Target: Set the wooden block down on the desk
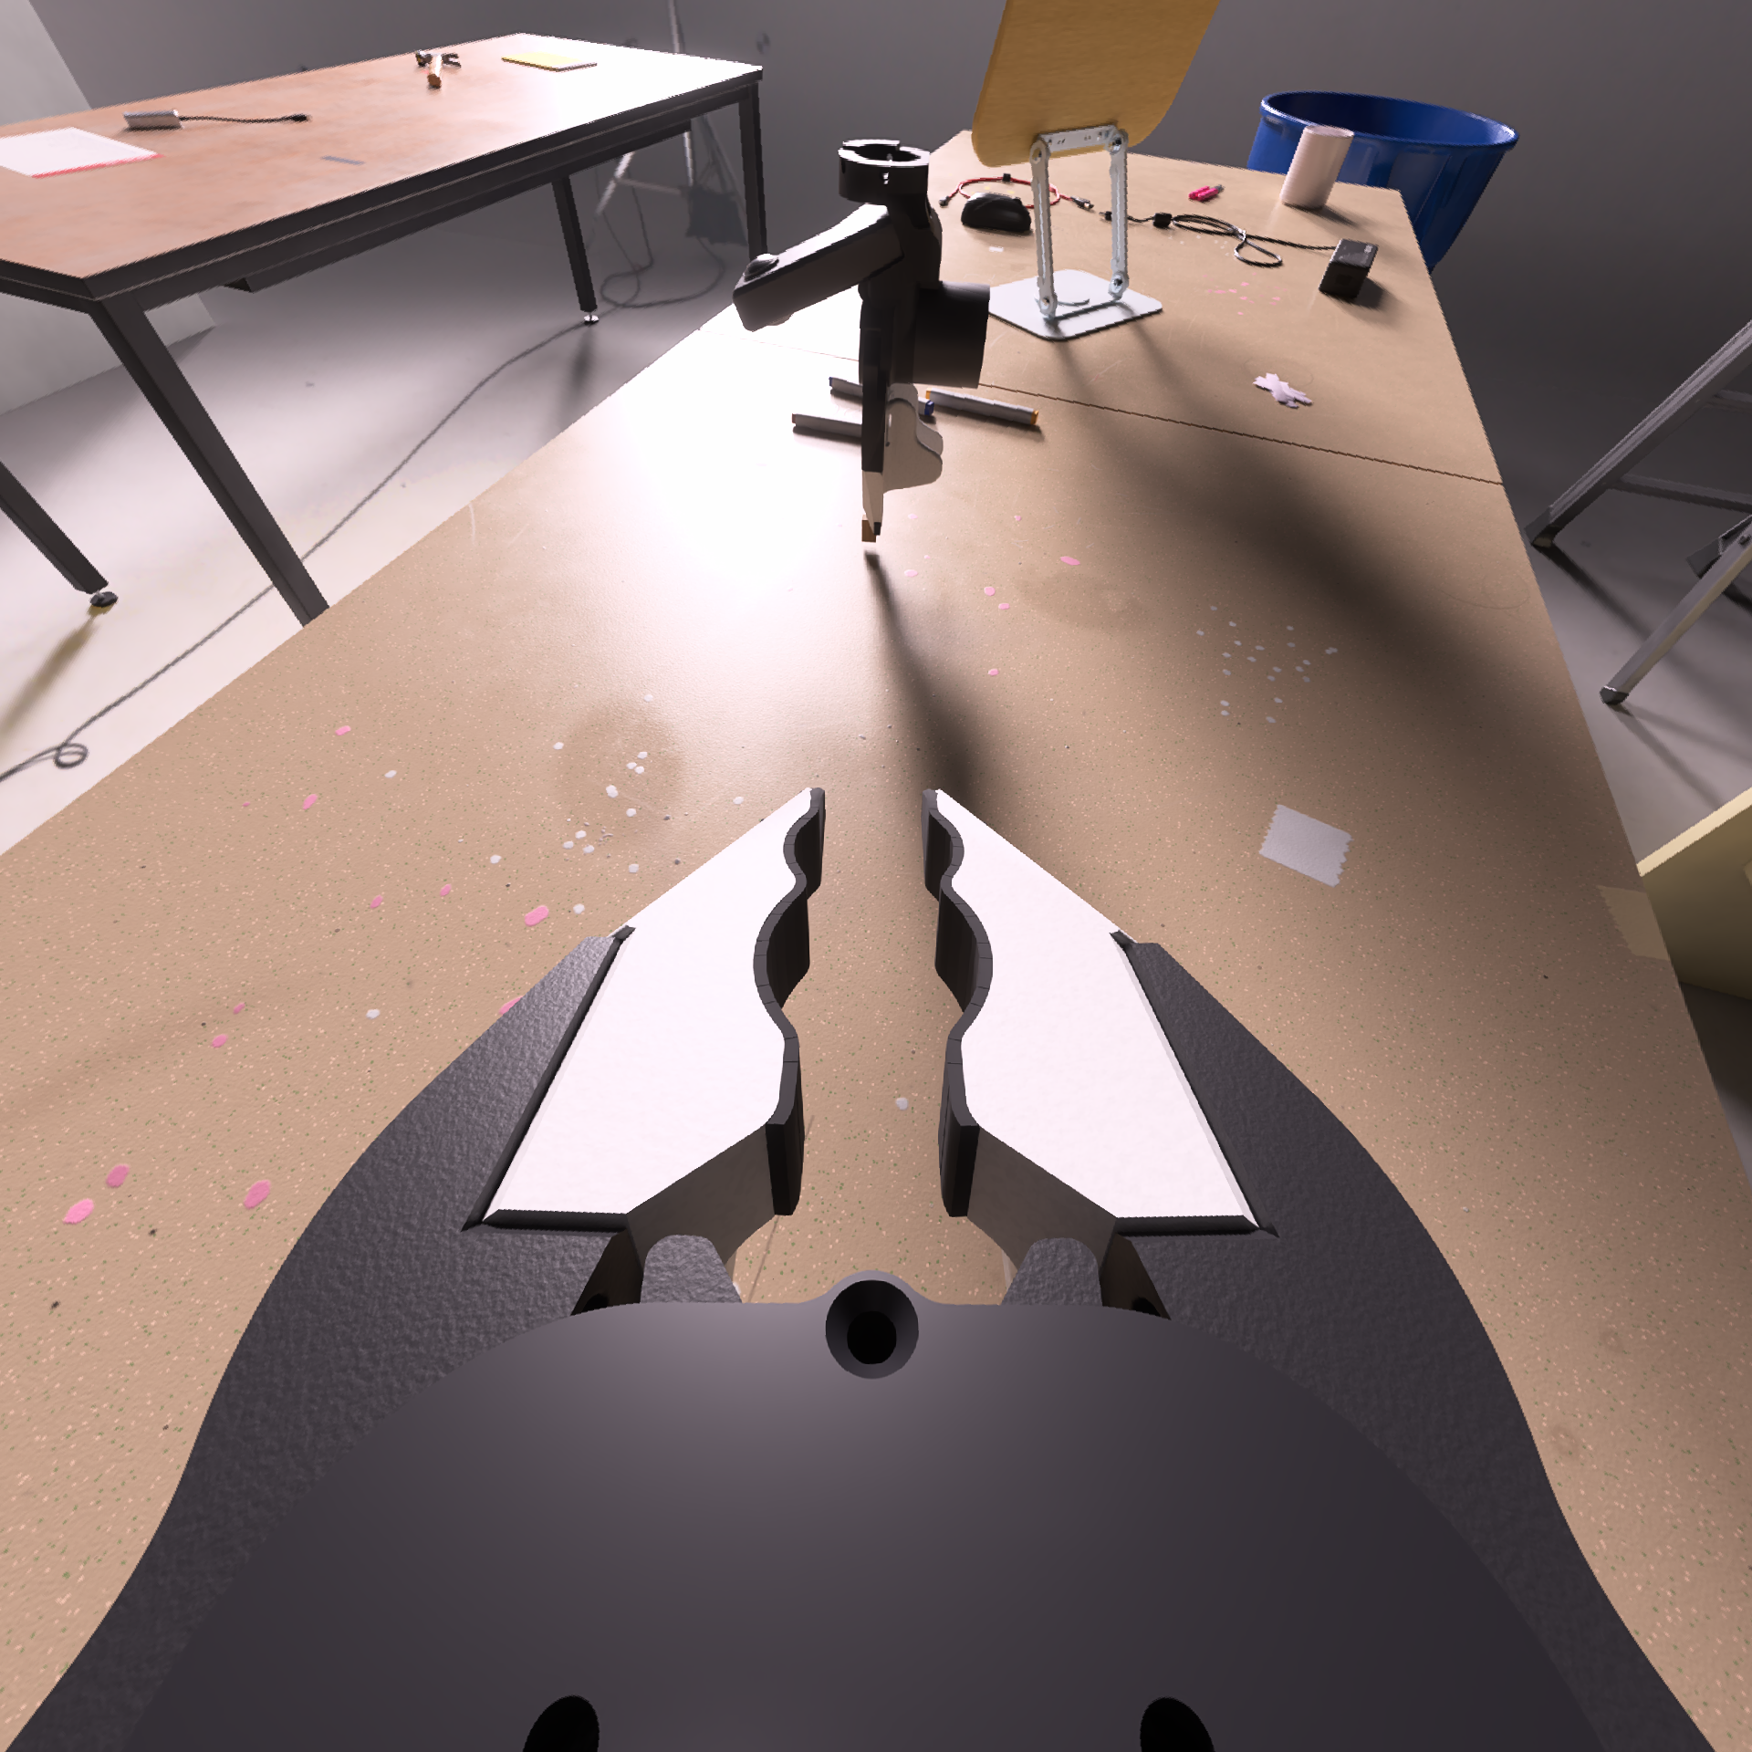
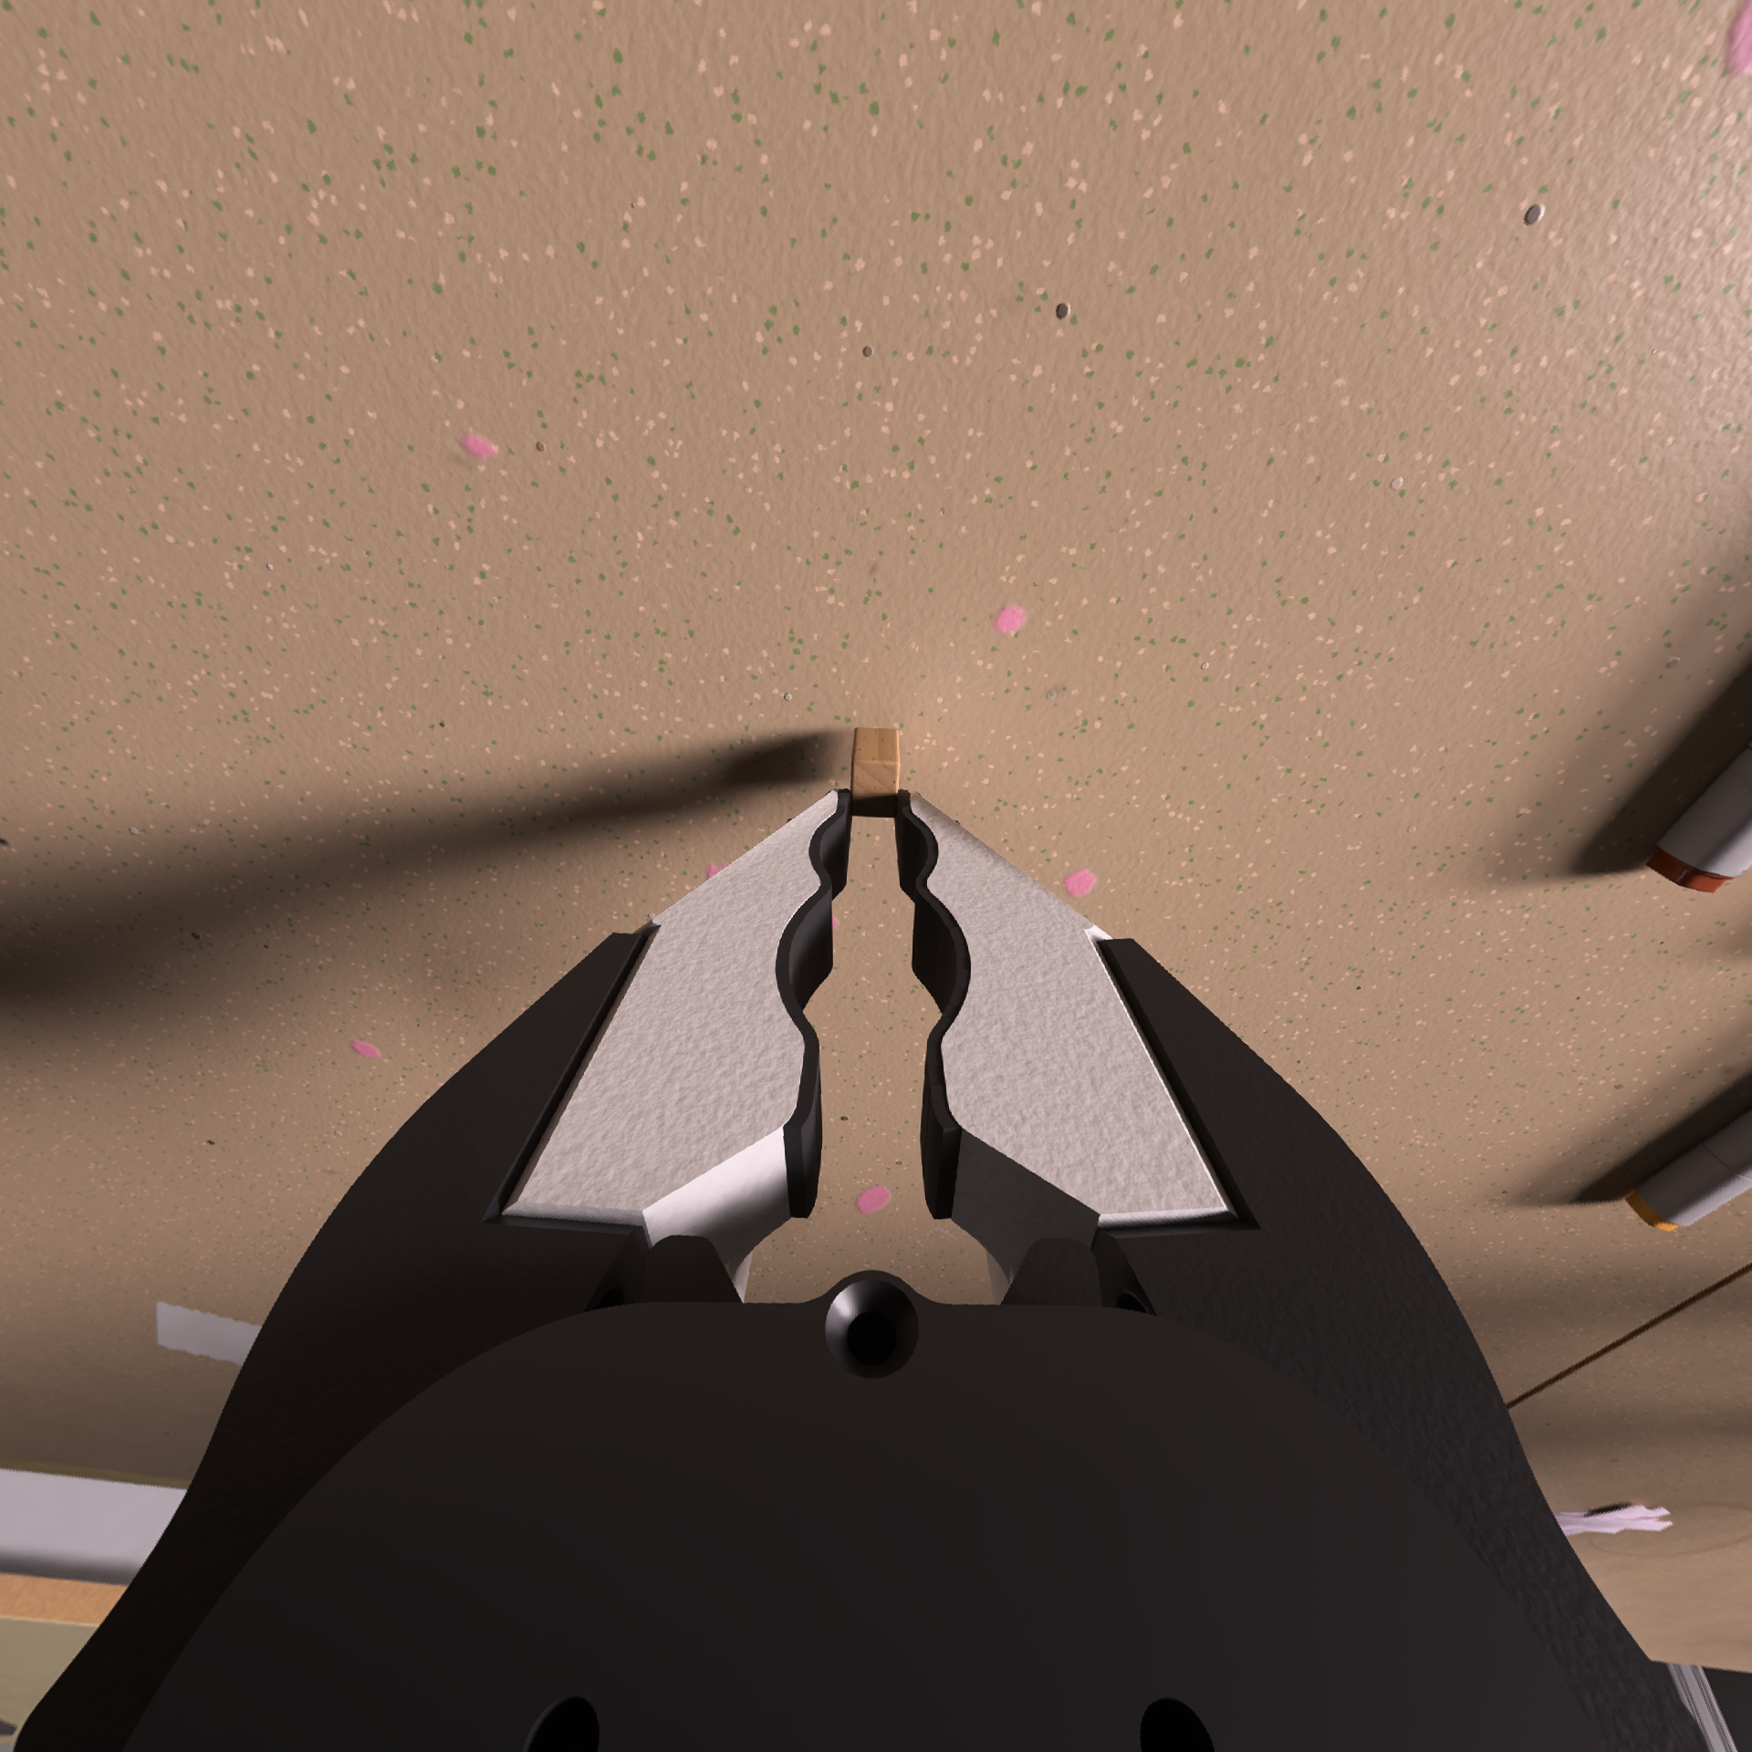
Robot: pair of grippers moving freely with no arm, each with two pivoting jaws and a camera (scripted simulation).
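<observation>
A small wooden block point(image 2: 874, 774) is pinched between the tips of my right gripper point(image 2: 874, 806), which points down at the speckled tan desk point(image 2: 853, 379). The block sits very close to the desk surface; I cannot tell whether it touches. In the left wrist view the right gripper point(image 1: 870, 531) hangs upright over the desk point(image 1: 474, 853) farther ahead, with the block point(image 1: 866, 527) at its tip just above its shadow. My left gripper point(image 1: 872, 806) is open and empty, low over the near part of the desk.
Markers point(image 1: 976, 408) lie on the desk behind the right gripper, and two marker ends point(image 2: 1697, 853) show at right. A stand with a wooden board point(image 1: 1081, 190), a mouse point(image 1: 995, 210), cables, a white cup point(image 1: 1313, 166), a blue bin point(image 1: 1384, 161) and a second table point(image 1: 332, 142) stand farther off.
</observation>
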